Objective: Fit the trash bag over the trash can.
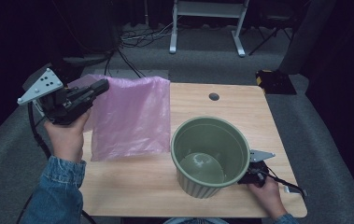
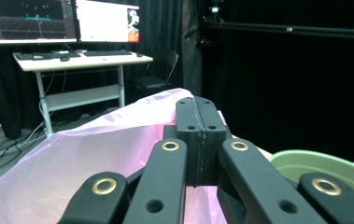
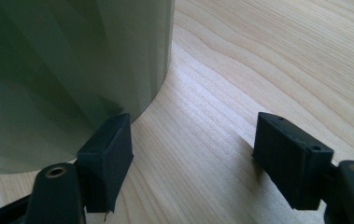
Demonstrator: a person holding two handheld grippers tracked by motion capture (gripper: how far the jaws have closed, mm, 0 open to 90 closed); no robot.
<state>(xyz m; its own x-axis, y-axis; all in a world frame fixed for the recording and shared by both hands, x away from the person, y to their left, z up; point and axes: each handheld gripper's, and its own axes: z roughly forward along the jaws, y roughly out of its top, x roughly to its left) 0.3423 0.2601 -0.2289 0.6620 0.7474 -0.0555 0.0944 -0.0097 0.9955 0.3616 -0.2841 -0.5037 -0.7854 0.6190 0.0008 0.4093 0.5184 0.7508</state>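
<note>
Holding up a pink plastic bag by its top edge, the left hand-held gripper has its jaws pinched tight on the film above the wooden bench. Beside the green pot, the right hand-held gripper rests low, jaws wide apart and empty.

1. The pink bag hides the worktop beneath it at about ten o'clock; its top left corner sits behind the left hand-held gripper.
2. In the left gripper view, that bag runs off the bottom edge, and the green pot is cut at four o'clock.
3. The pot covers most of the right hand-held gripper.
4. In the right gripper view, the pot wall is blurred and cropped at the top and left.
</note>
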